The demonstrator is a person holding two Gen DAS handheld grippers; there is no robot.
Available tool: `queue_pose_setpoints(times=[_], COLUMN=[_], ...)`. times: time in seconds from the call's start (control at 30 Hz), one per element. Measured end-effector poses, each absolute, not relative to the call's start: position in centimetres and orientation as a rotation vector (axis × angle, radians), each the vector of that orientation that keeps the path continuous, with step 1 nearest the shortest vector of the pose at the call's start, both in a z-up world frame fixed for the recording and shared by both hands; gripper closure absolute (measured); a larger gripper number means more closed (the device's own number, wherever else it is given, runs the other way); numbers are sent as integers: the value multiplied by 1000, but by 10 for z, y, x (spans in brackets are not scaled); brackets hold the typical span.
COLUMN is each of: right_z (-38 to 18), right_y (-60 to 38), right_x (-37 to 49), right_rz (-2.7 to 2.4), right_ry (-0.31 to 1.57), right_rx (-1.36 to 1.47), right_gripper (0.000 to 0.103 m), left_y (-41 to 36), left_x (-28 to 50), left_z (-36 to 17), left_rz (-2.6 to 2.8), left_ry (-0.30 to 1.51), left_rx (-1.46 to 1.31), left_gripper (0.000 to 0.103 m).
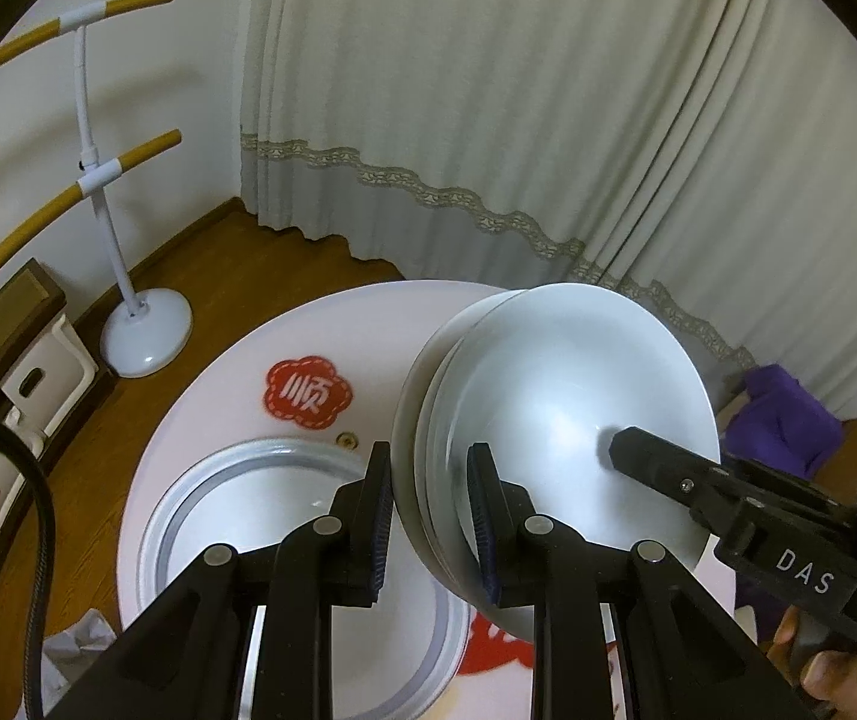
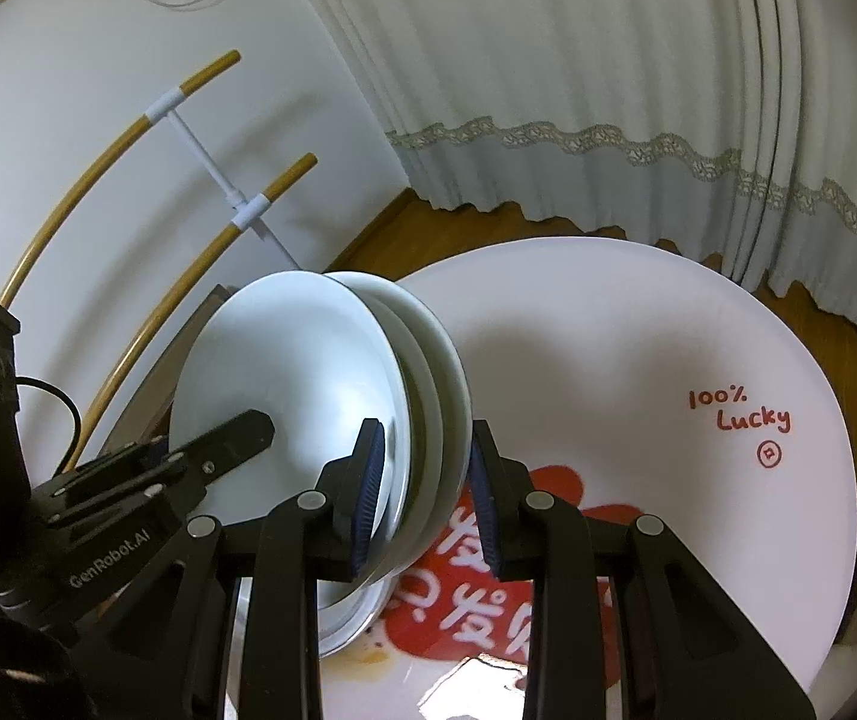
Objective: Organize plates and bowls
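Observation:
A nested stack of white bowls hangs tilted on its edge above the round white table. My left gripper is shut on the stack's rim, one blue pad on each side. From the opposite side my right gripper is shut on the same stack of bowls. One right finger lies across the inside of the top bowl, and one left finger shows likewise in the right wrist view. A grey-rimmed white plate lies on the table below; its edge peeks out under the stack.
The table carries red decals and the words "100% Lucky". Around it are a wooden floor, a white stand with yellow rails, white drawers, a pleated curtain, a purple cloth and crumpled paper.

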State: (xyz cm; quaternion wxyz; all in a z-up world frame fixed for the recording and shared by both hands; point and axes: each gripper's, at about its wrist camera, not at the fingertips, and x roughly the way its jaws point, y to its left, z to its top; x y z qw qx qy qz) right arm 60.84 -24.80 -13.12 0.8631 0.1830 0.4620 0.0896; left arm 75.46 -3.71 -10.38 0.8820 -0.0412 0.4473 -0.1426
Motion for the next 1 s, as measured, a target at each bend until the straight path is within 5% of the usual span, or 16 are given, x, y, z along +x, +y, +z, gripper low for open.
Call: queue_pose_setpoints(times=[1.0], right_z=[-181], right_y=[-152], right_x=[570], right_rz=[286], right_ry=[1072], right_rx=[374], right_gripper=[75], left_y=[49], left_x=[676], left_z=[-124], left_rz=[-193], left_ry=[956], left_rx=[-116], left_gripper=[83])
